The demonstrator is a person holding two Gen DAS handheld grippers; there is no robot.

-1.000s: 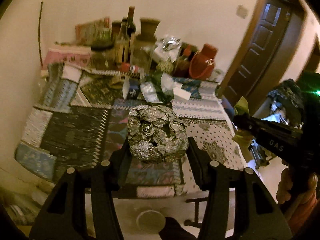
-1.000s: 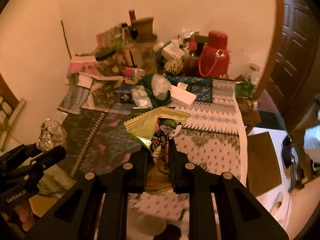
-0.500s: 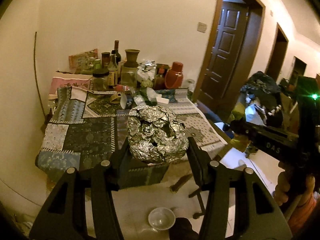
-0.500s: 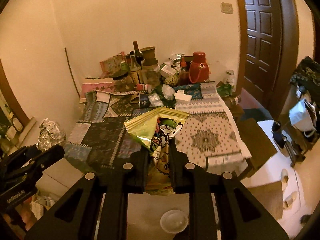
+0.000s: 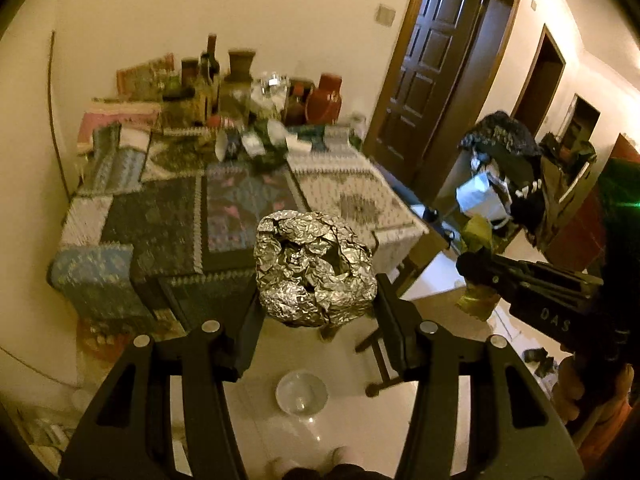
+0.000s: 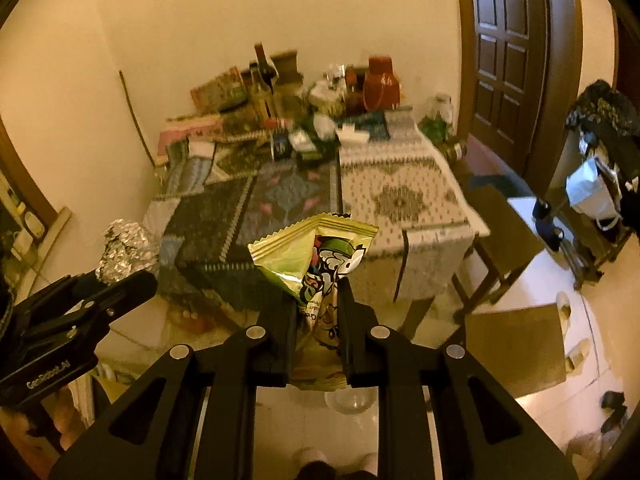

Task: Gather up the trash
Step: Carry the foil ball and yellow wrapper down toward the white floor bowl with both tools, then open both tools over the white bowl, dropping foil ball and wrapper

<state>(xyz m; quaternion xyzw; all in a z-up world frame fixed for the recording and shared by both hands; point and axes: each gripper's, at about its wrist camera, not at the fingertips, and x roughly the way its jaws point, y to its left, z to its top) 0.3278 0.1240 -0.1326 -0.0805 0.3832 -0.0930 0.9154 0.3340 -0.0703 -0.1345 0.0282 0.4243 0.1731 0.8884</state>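
Note:
My left gripper is shut on a crumpled ball of aluminium foil and holds it in the air in front of the table. My right gripper is shut on a yellow-green snack wrapper with a cartoon print. In the right wrist view the left gripper shows at the left with the foil ball. In the left wrist view the right gripper shows at the right with the wrapper.
A table with a patchwork cloth stands ahead, with bottles, jars and a red jug at its far end. A small clear bowl lies on the tiled floor. A dark door and a loaded rack are to the right.
Both grippers have pulled back and away from the table with their loads still held. The table now looks smaller and farther, and more floor shows.

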